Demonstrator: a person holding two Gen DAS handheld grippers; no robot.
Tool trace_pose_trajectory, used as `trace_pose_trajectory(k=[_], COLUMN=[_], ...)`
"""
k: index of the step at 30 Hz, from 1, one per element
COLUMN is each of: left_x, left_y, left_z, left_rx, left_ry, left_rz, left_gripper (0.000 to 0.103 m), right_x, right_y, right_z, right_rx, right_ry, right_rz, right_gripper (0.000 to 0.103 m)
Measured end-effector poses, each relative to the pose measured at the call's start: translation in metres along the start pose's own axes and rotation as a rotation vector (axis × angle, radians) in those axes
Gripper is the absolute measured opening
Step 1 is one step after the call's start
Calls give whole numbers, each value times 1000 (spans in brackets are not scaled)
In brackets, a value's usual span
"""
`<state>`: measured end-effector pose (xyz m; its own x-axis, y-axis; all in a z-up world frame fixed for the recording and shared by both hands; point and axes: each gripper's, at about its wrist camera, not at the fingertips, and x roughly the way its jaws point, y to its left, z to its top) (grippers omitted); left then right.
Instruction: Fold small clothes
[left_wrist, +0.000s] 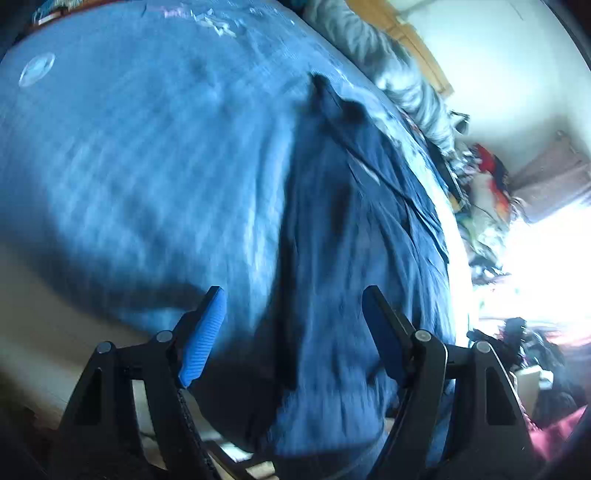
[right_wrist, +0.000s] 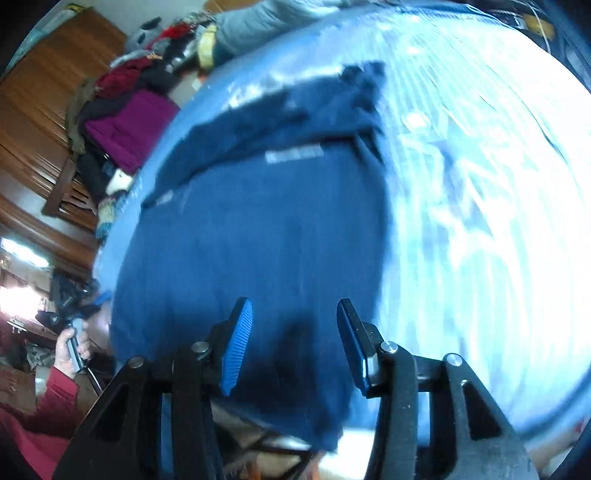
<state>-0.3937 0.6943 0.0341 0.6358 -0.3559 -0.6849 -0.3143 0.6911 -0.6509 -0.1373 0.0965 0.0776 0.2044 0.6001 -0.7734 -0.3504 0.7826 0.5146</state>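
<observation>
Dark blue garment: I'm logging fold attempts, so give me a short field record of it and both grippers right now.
garment: dark blue garment, spread on the light blue bedcover
label: pale tag showing near its far edge
left gripper: open, over the garment's near edge, holding nothing
right gripper: open, over the garment's near edge, holding nothing
fold state: cannot tell; frames blurred
background: clothes pile beside the bed
</observation>
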Motion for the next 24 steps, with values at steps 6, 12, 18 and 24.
trace_pose_trajectory(k=[6, 12, 18, 24], left_x=[10, 25, 32, 32], left_y=[-2, -7, -9, 3], left_z=[-16, -23, -25, -34], left_rx=[28, 55, 91, 59], left_ry=[85, 153, 193, 207], left_rz=[-9, -30, -17, -38], left_gripper=[75, 75, 75, 75], right_x=[-9, 15, 43, 65], right_y=[-20, -24, -20, -19], right_z=[-61, -93, -95, -96], right_rx=[63, 88, 71, 80], right_ry=[79, 168, 191, 242], right_rz=[-2, -6, 3, 38], right_gripper=[62, 65, 67, 67])
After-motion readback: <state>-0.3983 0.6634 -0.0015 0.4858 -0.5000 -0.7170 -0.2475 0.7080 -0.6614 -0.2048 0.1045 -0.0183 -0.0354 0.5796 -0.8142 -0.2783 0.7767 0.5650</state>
